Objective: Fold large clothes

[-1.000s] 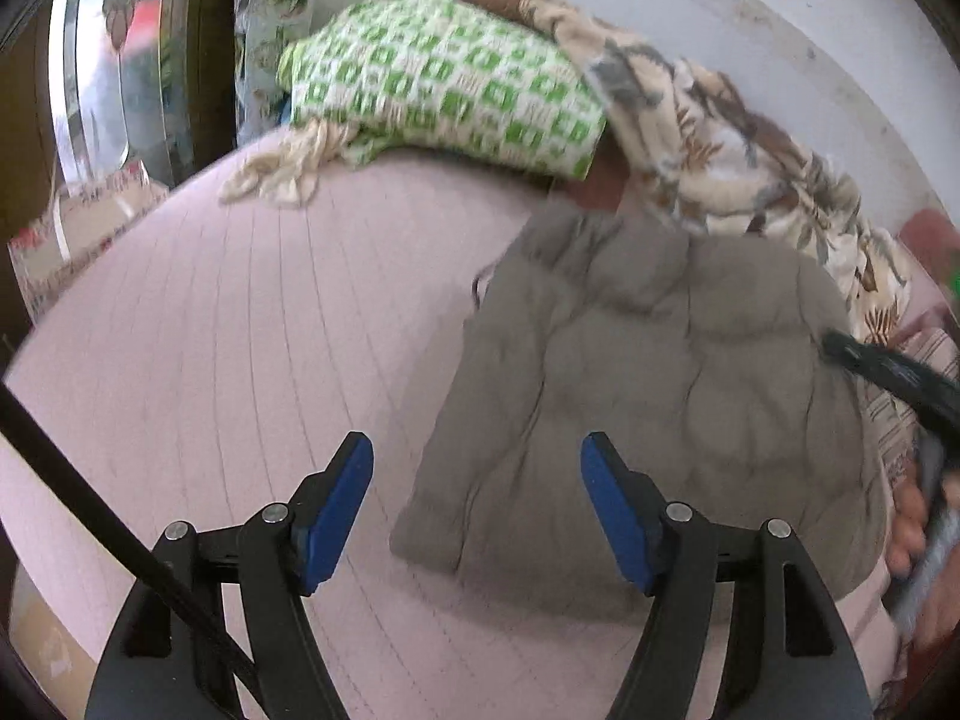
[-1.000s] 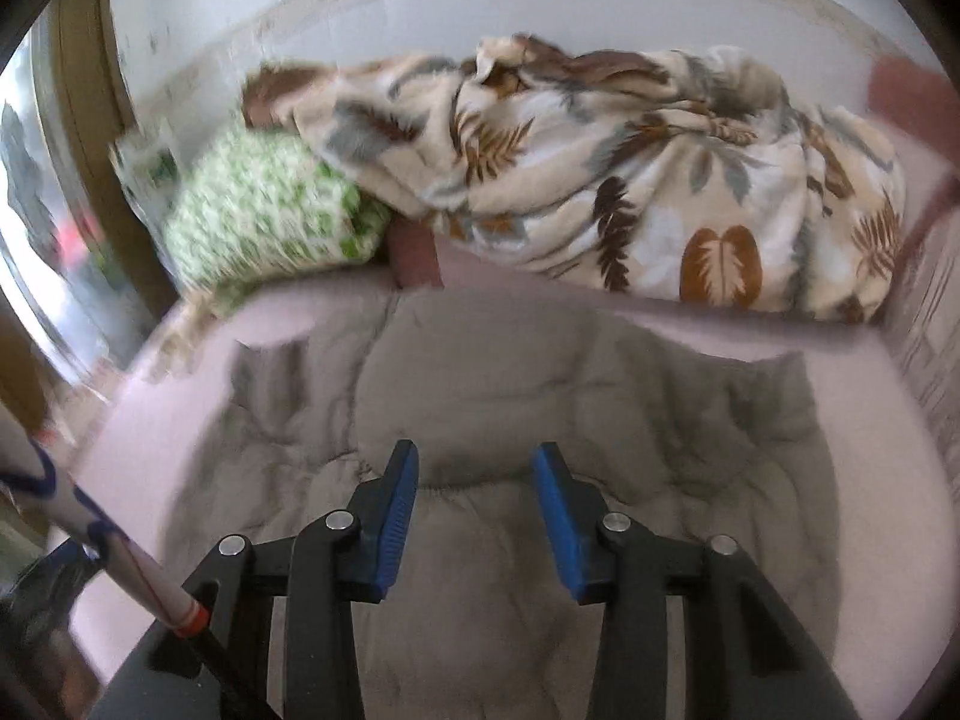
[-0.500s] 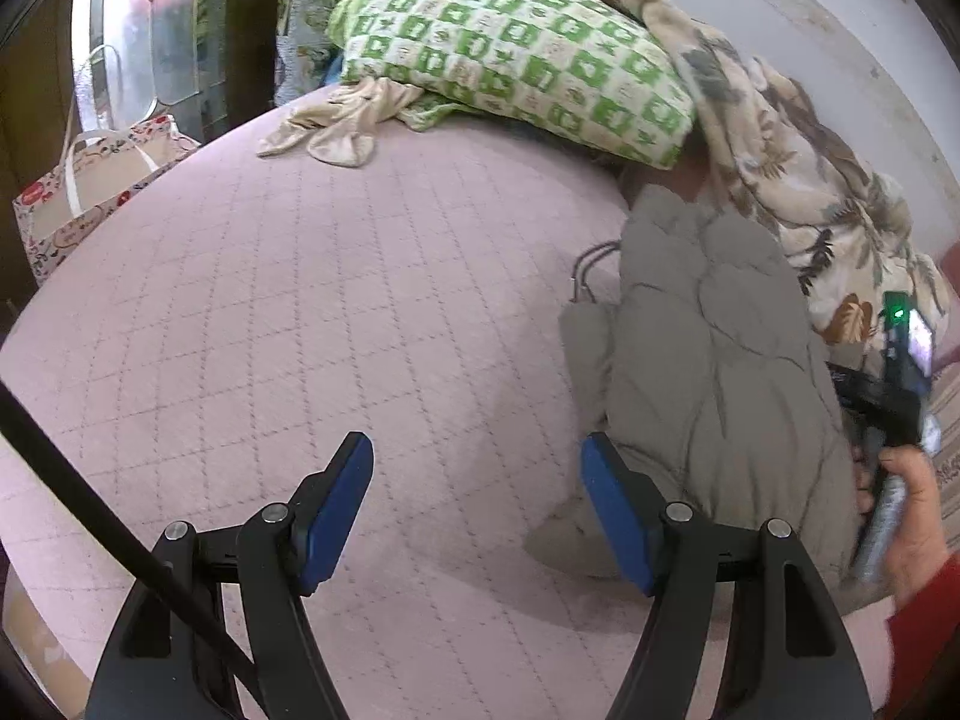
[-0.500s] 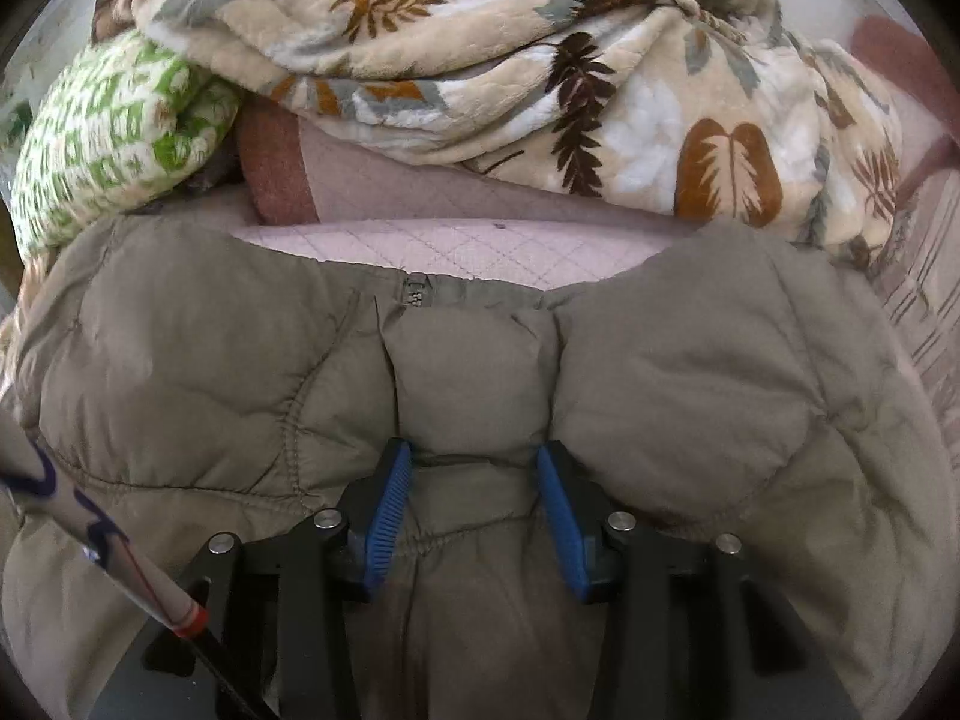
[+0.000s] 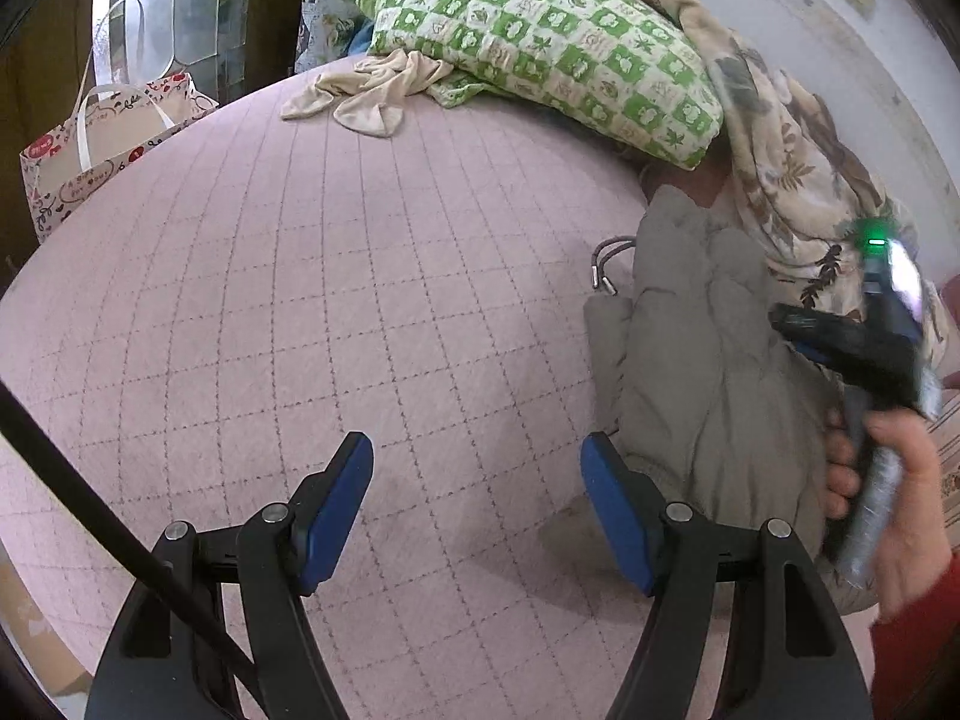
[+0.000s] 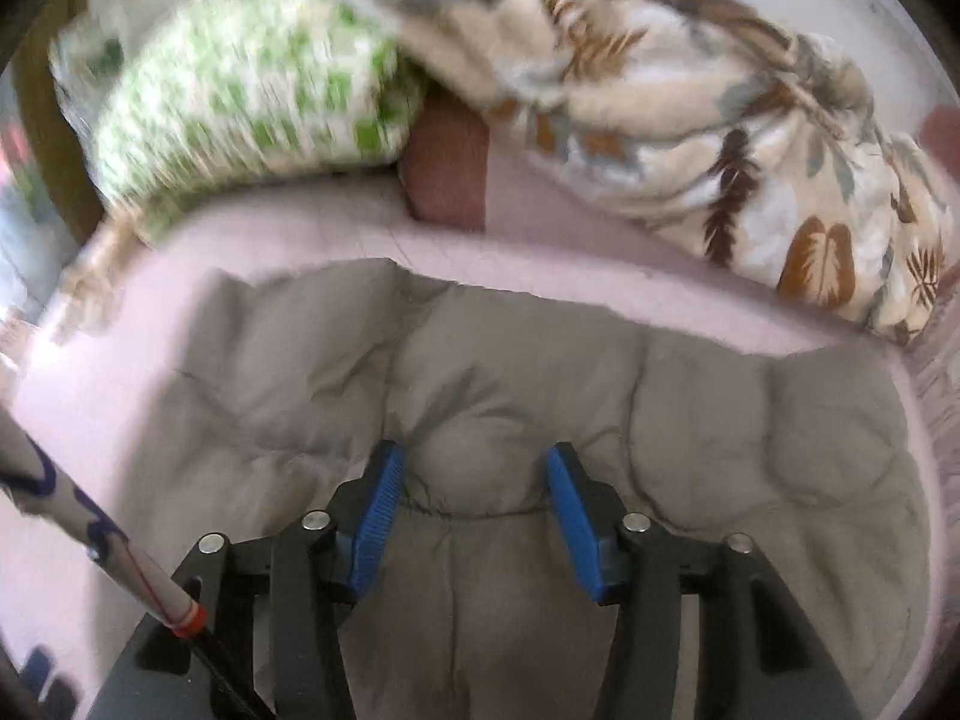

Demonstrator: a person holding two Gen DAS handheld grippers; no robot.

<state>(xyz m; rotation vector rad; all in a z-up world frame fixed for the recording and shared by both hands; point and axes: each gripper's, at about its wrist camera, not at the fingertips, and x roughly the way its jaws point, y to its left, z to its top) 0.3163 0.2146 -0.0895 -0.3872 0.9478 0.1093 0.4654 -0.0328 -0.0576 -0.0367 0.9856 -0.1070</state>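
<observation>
Jacket (image 6: 492, 396) grey-olive; bedspread (image 5: 300, 300) pink grid; pillow (image 5: 558, 36) green-white check at 12 o'clock; blanket (image 6: 690, 120) cream, brown leaves.
</observation>
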